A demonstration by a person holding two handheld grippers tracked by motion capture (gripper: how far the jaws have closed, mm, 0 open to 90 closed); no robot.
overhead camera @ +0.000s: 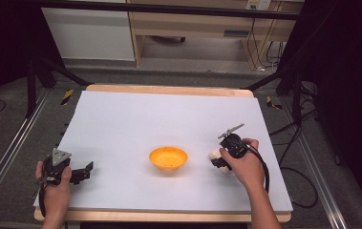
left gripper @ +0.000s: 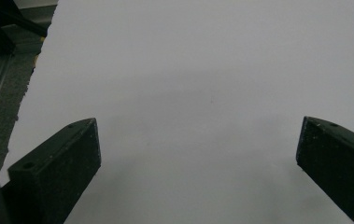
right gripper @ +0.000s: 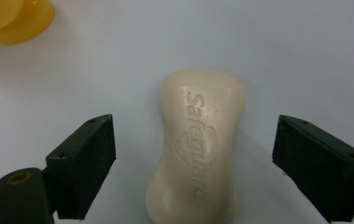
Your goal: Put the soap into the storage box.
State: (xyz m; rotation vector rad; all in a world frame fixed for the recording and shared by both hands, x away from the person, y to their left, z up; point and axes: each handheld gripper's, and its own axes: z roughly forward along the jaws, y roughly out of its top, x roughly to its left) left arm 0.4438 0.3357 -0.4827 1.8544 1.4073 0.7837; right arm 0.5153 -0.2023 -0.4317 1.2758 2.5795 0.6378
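Note:
A cream bar of soap (right gripper: 198, 149) lies flat on the white table sheet, and the name pressed into its top face can be read. My right gripper (right gripper: 193, 161) stands open over it, one jaw on each side, neither touching. From above, the soap (overhead camera: 215, 155) peeks out beside my right gripper (overhead camera: 227, 150). An orange bowl (overhead camera: 168, 158) sits at the table's middle, its edge (right gripper: 11, 18) at the right gripper view's top left. My left gripper (overhead camera: 87, 170) rests open at the front left, with bare sheet between its jaws (left gripper: 198, 154).
The white sheet (overhead camera: 169, 119) covers a wooden table. Metal rails run along both sides on the floor. Cables lie at the right, and a wooden cabinet stands behind the table.

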